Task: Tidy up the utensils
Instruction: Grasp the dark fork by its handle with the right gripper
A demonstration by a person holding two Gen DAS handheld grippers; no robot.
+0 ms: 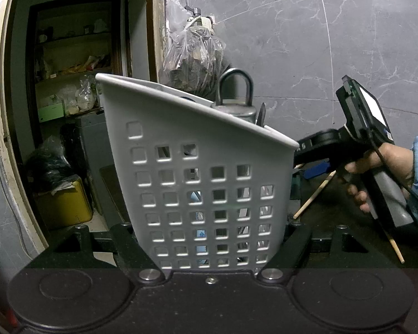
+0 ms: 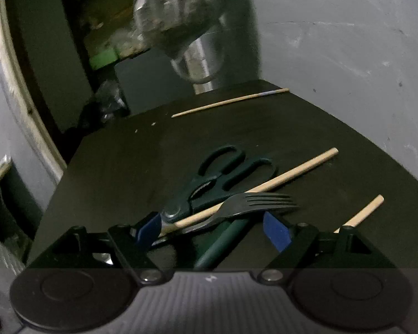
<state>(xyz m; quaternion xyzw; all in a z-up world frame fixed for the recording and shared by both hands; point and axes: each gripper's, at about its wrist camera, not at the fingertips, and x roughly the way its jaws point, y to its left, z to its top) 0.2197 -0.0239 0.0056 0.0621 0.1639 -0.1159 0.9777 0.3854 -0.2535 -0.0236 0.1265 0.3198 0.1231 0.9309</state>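
Gripping the grey perforated utensil caddy (image 1: 206, 183), your left hand-held gripper (image 1: 211, 247) has its two black fingers clamped against the caddy's lower sides, right at the near edge of the left wrist view. The caddy stands upright between them with its rim slanting down toward 3 o'clock. Over that rim a metal piece with a looped handle (image 1: 235, 97) sticks up, with a dark blade tip just at its 3 o'clock side. Out at 3 o'clock from the caddy, your right hand (image 1: 376, 178) in a blue sleeve grips the handle of the other tool above the dark desk (image 1: 334, 222), with wooden chopsticks (image 1: 315, 197) lying below it.

In the right wrist view, your right hand-held gripper (image 2: 213, 229) is spread apart, its blue pads (image 2: 276, 229) standing either side of a small heap of utensils; whether either pad touches anything, you cannot tell from here. Between the pads lie a green handle (image 2: 223, 243), a dark metal fork (image 2: 253, 204) with tines pointing toward 3 o'clock, and a wooden chopstick (image 2: 264, 185) running under the fork toward 2 o'clock. Just beyond, at 12 o'clock, black-handled kitchen scissors (image 2: 225, 172) lie flat. Another chopstick (image 2: 362, 211) lies at 3 o'clock, apart from the heap, and a thinner one (image 2: 231, 101) rests far off near the desk's back edge. Behind that hangs a blurred clear plastic bag (image 2: 175, 14) against the grey marble wall (image 2: 348, 41).
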